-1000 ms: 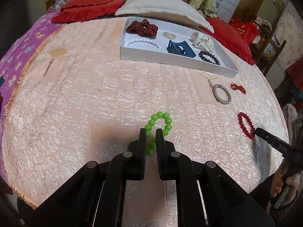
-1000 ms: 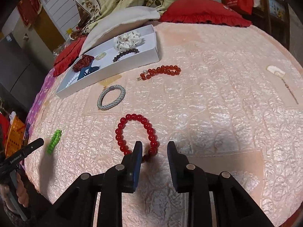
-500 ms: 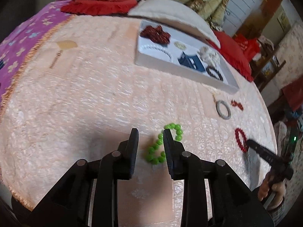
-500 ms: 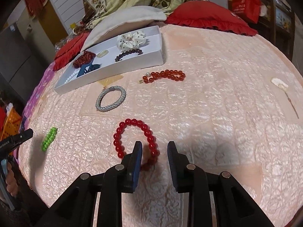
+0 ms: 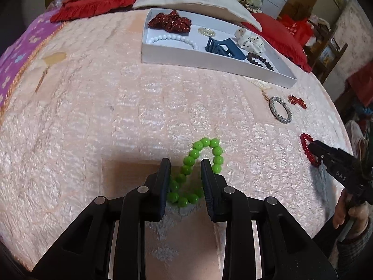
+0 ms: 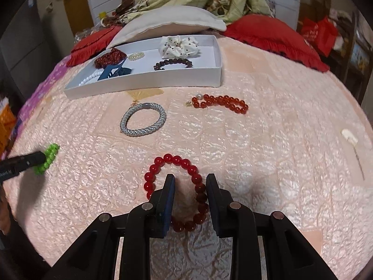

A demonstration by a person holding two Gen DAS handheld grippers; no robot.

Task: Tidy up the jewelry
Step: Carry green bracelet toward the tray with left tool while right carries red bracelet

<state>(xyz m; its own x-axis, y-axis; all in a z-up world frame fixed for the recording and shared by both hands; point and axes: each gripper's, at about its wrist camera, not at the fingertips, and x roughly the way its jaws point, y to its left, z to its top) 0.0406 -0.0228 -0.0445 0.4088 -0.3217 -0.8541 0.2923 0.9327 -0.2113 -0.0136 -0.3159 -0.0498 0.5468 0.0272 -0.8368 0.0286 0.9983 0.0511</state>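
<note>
On the bed's pink quilted cover (image 5: 93,116), both tongs pointed steeply down at loose bracelets. The left tongs (image 5: 185,163) stood partly parted, straddling the near half of the bright green round-bead bracelet (image 5: 202,161), pads not pressing it, presumably lined up so a squeeze would pinch the strand. The right tongs (image 6: 190,178) were likewise partly parted, one finger inside the loop of the glossy red round-bead bracelet (image 6: 177,186) and one outside, its right strand lying between them ungripped. Farther back sat the shallow white rectangular tray (image 6: 144,84), already holding several pieces and likely the destination. A silver mesh bangle (image 6: 143,122) lay before it.
</note>
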